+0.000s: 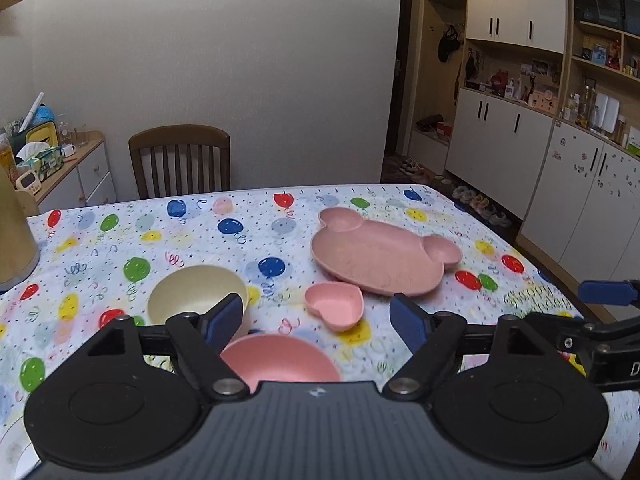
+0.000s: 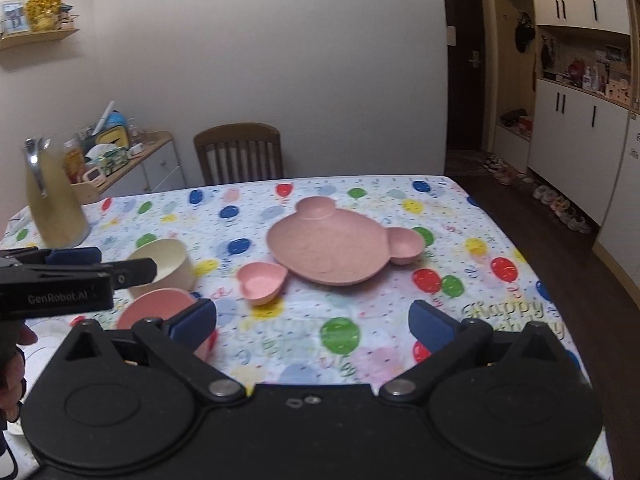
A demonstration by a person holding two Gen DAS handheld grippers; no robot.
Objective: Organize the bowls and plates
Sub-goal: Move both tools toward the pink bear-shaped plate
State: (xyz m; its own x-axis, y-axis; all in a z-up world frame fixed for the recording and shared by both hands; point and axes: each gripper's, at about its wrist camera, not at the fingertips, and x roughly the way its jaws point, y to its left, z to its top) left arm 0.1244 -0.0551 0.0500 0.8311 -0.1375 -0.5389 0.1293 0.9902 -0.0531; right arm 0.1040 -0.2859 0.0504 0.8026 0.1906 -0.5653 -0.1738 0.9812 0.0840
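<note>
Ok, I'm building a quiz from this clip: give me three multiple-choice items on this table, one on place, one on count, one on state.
1. Where is the heart-shaped dish?
A. inside the cream bowl
B. beside the bear-shaped plate
C. on the chair

2. How many pink dishes are on the table?
A. one
B. three
C. five

3. The right gripper is:
A. open, empty
B. shut on a bowl
C. holding the jug

Answers: B, it sits on the cloth by the bear-shaped plate; B, plate, heart dish and pink bowl; A, nothing lies between its pads.

Two wrist views side by side, angled down over one table point(image 1: 120, 240), sharing its dishes.
</note>
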